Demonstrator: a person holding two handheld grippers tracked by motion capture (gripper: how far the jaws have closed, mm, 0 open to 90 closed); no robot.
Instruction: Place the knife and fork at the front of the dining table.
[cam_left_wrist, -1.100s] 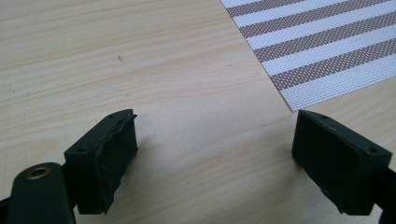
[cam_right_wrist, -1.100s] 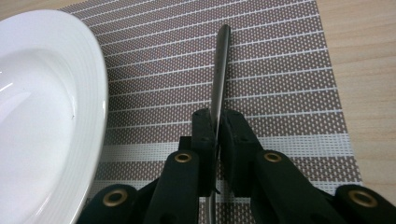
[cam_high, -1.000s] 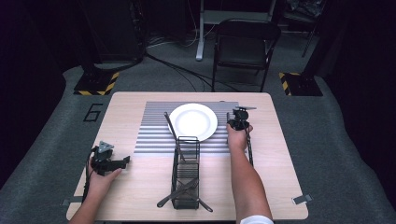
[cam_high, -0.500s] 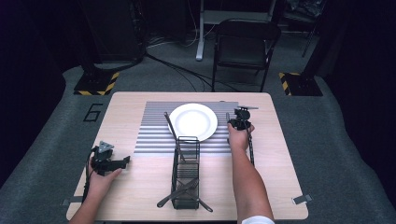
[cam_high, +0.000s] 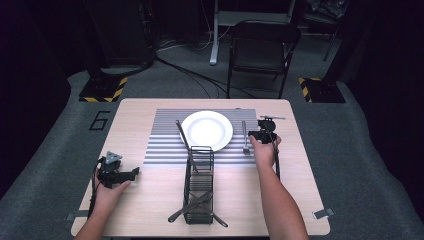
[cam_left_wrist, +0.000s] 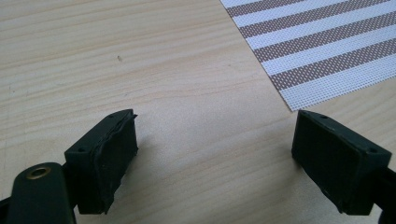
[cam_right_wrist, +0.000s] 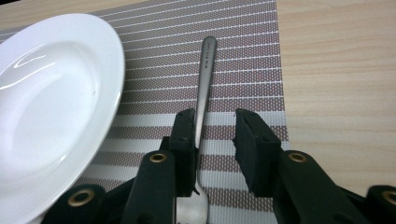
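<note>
Dark studio floor, a folding chair (cam_high: 262, 47) and cables lie behind the wooden table (cam_high: 150, 200). On it a striped placemat (cam_high: 165, 135) carries a white plate (cam_high: 206, 130), and a wire cutlery basket (cam_high: 199, 187) stands at six o'clock from the plate. At three o'clock of the plate lies the fork (cam_right_wrist: 205, 70), flat on the mat. The right gripper (cam_right_wrist: 214, 140) straddles its handle, jaws partly apart, one touching the metal, nothing clamped. I judge the release good if it lifts straight up without dragging. The left gripper (cam_left_wrist: 217, 158) rests wide open and empty over bare wood.
</note>
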